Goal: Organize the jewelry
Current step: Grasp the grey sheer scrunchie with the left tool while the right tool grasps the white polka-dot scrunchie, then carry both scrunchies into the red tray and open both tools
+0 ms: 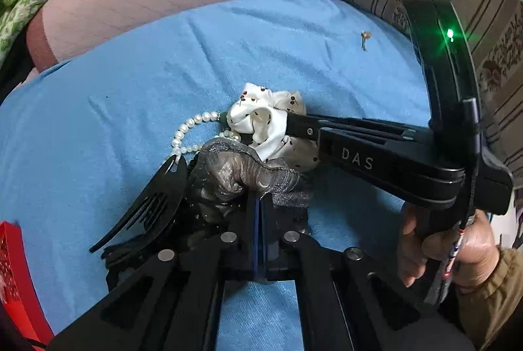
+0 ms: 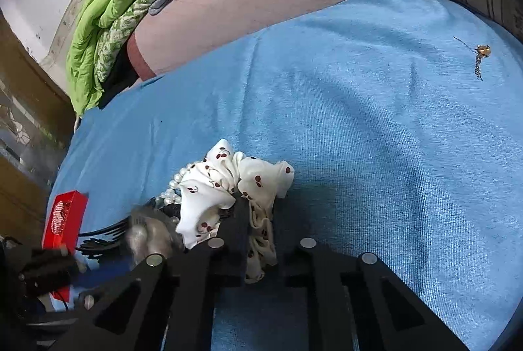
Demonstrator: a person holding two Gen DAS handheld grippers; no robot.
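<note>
A: Left tongs (image 1: 259,197)?
B: Together, nipping a fold of the grey scrunchie (image 1: 235,174) right at the tips, down on the blue cloth (image 1: 98,122)
A: And the right tongs (image 1: 295,118)?
B: Clamped on the white cherry scrunchie (image 1: 258,122), reaching in from the right and crossing just beyond the left tips
A: Touching, then?
B: Touching, in one heap with the pearl strand (image 1: 191,123) and a black claw clip (image 1: 157,197); probably calls for pulling apart sideways, grey to the left, white to the right
A: Pearls lying which way?
B: Left of and just beyond the left tips; loop flat, long axis slanting from the clip up toward the white scrunchie, far end tucked under the fabric, so likely to drag along
A: Anything else?
B: A small pendant (image 1: 365,37), well apart at the far right, nearer the right hand (image 1: 441,246), short chain pointing back toward the heap; a red box (image 1: 13,269) at the near left, nearer the left tongs
</note>
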